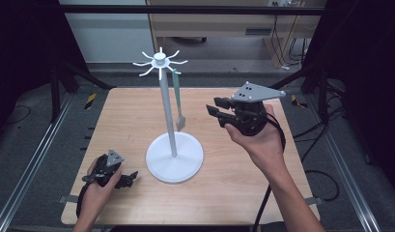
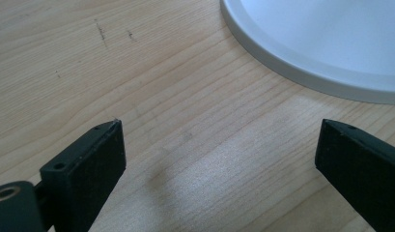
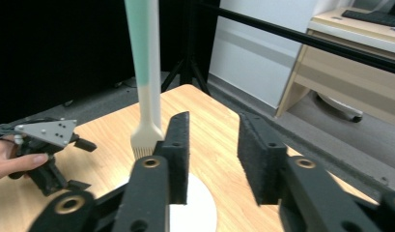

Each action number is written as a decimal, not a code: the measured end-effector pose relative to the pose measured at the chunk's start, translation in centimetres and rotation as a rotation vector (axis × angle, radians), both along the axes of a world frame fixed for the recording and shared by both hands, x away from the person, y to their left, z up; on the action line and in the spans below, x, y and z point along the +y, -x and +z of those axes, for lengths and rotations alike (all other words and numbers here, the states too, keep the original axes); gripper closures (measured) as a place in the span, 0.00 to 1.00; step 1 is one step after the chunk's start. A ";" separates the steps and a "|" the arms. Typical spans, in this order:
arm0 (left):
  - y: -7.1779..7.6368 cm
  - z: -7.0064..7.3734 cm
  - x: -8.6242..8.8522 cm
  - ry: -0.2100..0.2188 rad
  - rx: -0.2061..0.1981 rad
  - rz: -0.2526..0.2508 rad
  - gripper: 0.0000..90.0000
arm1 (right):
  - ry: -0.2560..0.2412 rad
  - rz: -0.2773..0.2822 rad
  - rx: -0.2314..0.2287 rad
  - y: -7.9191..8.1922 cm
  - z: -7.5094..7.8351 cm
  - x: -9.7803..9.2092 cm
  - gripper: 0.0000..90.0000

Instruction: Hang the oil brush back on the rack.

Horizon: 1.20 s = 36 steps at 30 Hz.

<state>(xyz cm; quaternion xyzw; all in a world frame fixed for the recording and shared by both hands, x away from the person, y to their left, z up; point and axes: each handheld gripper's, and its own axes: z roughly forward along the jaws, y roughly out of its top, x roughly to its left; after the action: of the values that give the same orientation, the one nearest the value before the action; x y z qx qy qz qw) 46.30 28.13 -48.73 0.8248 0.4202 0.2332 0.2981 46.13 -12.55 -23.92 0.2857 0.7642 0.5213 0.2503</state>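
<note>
Wooden table holds a tall white stand, and a brush hangs straight down from its top. The right gripper is nearer, open and empty, beside the brush. The left gripper lies low by the base, wide open, holding nothing.

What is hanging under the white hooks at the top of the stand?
A brush with a green and pale handle hangs from one hook of the white stand, bristles down, above the table. The loop on the hook is too small to see.

A wooden bench stands on a grey floor, with metal rails along both sides. Beyond it are a pale wooden desk and dangling cables.
</note>
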 end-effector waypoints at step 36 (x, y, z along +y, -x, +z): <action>0.1 0.0 0.0 -0.003 0.002 0.000 0.04 | 0.013 -0.191 0.021 0.1 -3.9 -4.8 0.07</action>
<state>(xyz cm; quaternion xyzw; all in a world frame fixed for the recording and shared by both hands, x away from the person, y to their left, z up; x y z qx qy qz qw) 46.25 28.08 -48.73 0.8254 0.4200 0.2330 0.2966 45.99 -17.31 -27.82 0.3610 0.7393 0.4872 0.2927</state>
